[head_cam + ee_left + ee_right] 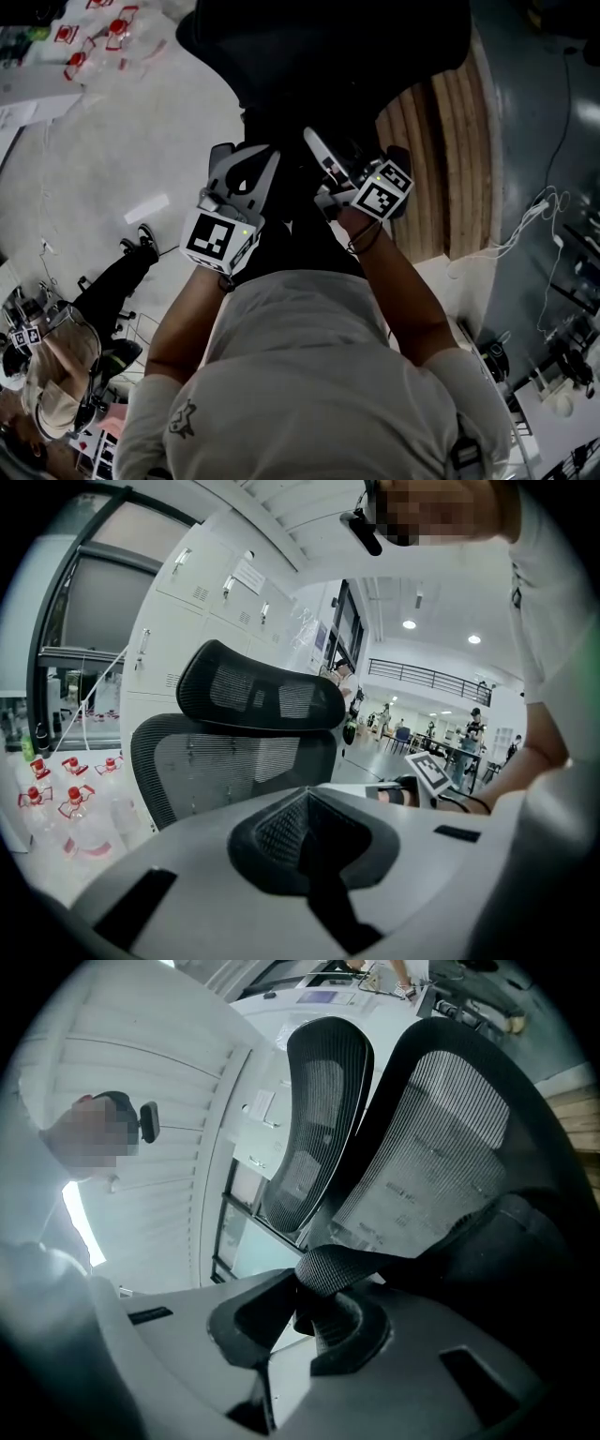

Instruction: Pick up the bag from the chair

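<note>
Your right tongs (307,1321) are clamped on the bag's woven strap (342,1267), whose long axis runs sideways across the pads and off to the right, toward the dark bag (530,1251) lying just in front of the chair's (441,1147) mesh back. Your left tongs (309,850) are closed with nothing between them, pointing at the chair's backrest from the other side. From the head view both tongs sit close together over the dark mass below the chair, where you cannot make out the bag's outline.
</note>
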A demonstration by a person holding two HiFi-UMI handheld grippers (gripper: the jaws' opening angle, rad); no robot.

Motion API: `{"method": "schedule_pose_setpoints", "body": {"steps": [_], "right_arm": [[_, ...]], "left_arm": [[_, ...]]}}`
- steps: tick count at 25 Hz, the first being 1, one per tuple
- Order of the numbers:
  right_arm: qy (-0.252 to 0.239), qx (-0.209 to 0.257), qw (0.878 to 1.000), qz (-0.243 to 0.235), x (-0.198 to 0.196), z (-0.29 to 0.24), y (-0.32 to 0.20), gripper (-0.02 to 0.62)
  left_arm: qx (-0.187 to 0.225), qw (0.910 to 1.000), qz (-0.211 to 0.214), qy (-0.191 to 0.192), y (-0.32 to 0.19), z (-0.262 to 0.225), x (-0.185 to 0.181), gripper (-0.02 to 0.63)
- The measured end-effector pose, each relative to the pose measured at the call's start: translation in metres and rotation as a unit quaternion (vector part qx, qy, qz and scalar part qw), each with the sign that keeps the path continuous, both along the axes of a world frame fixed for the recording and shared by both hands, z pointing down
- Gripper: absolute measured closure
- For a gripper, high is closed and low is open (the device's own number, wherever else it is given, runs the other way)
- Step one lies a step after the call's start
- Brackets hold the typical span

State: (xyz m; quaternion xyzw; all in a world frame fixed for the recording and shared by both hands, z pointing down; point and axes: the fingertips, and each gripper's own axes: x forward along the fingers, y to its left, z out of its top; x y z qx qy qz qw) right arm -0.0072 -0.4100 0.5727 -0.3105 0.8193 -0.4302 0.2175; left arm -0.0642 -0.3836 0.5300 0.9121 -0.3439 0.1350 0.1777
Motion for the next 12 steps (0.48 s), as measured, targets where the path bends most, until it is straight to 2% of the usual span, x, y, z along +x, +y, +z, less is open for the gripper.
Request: {"method": "schedule_pose_setpoints", "body": {"steps": [12], "right_arm": [[-0.014,0.005,1.000,0.003,0.004,-0.011,-0.006,0.557]], "left_arm": [[0.006,1.0000,-0.001,0.005,-0.001,-0.005,0.003,0.598]]}}
